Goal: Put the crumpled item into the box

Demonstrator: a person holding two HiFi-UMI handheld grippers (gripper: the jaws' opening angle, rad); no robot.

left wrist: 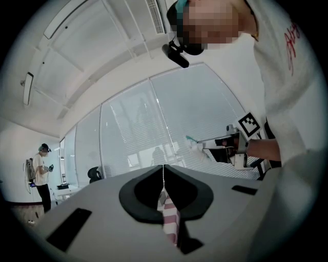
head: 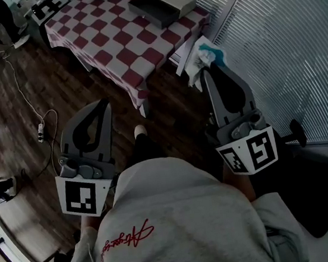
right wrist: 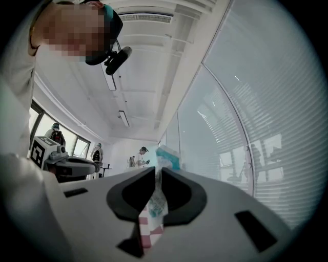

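- The crumpled item point(head: 209, 54), a white and teal packet, is pinched at the tip of the right gripper point(head: 207, 72), held in the air off the bench and outside the box.
- In the right gripper view the item point(right wrist: 165, 156) runs along the slit between the fingers. Its teal end pokes out past the tips toward 12 o'clock and its white body trails back toward 6.
- The item carries teal print, too small to read.
- The right gripper point(right wrist: 158, 172) has its fingers closed onto the item.
- The left gripper point(head: 105, 104) sits at 9 o'clock of the right one, well apart. Its fingers point(left wrist: 180, 176) meet at the tips with nothing between them.
- Each marker cube point(head: 250, 152) shows black and white squares and no words.
- The box point(head: 160, 16), open with a dark inside, lies at 11 o'clock of the item, near the bench's right edge.
- The bench point(head: 118, 50) wears a red and white checked cloth. Its near corner is at 9 o'clock of the item.
- The window blinds point(head: 297, 50) run close by at 3 o'clock.
- The dark wood floor point(head: 13, 126) lies open at 8 o'clock and is crossed by a cable point(head: 24, 95).
- The red script point(head: 125, 237) on the person's pale top cannot be read.
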